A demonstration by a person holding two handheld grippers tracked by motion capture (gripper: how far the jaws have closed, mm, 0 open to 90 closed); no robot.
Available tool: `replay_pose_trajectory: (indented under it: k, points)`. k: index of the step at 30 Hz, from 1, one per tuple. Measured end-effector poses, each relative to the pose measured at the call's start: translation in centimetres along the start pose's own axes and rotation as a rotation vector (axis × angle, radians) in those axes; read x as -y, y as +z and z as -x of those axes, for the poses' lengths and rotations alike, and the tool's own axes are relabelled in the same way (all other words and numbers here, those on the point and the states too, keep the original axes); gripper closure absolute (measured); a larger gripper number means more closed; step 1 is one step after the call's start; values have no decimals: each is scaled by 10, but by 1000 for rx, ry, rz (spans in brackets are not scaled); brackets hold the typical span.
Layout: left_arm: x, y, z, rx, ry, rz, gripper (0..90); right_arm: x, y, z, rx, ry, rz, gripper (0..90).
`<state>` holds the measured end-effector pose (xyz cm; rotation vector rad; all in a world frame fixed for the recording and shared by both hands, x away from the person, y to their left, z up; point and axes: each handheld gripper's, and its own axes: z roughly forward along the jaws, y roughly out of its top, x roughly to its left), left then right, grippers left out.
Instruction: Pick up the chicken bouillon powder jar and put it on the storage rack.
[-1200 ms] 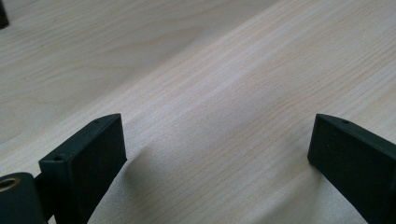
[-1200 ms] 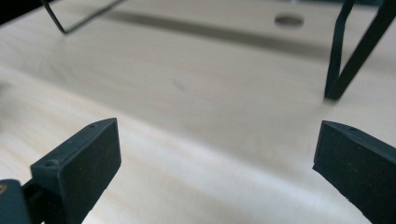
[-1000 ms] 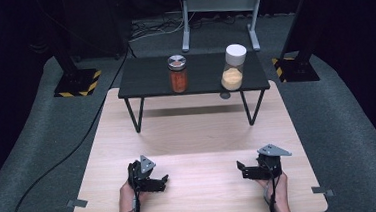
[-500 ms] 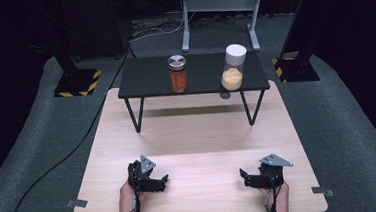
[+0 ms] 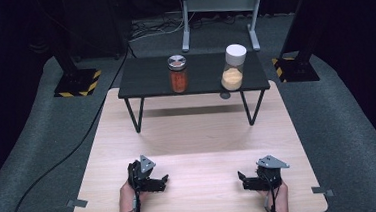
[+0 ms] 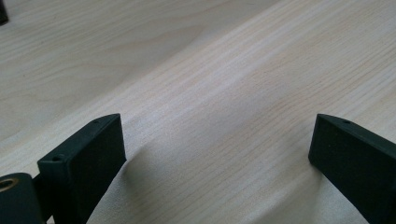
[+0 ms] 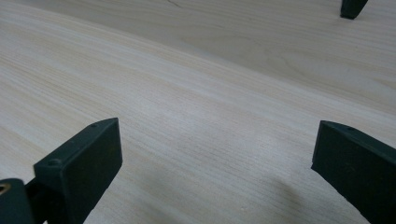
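Note:
Two jars stand on a small black table (image 5: pixel 144 81) at the far end of the wooden table (image 5: pixel 198 135): a jar of red-orange contents with a metal lid (image 5: pixel 178 74), and a jar of pale orange powder with a white lid (image 5: pixel 234 66). My left gripper (image 5: pixel 164 182) rests near the front left edge, open, pointing right. My right gripper (image 5: pixel 241 178) rests near the front right edge, open, pointing left. In the left gripper view the gripper (image 6: pixel 217 154) holds nothing over bare wood. In the right gripper view the gripper (image 7: pixel 217 161) is likewise wide apart with nothing between.
Black stands with yellow-striped bases (image 5: pixel 76 82) sit on the grey floor at both sides. A cable (image 5: pixel 59 160) runs along the floor at left. A metal frame (image 5: pixel 219 6) stands behind the black table. One leg tip of the black table (image 7: pixel 352 8) appears in the right gripper view.
My right gripper has dropped lower and nearer the front edge of the wooden table. The left gripper and both jars have stayed in place.

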<state>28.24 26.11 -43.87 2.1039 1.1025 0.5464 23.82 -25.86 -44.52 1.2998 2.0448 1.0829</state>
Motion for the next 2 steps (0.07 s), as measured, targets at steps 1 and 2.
replay_pose_trajectory:
  k: [1,2]
  points:
    - [0,0,1,-4,-7,2,31,1,0,0,2,2,5,1]
    - [0,0,1,-6,-9,1,31,2,-1,0,5,10,9,1]
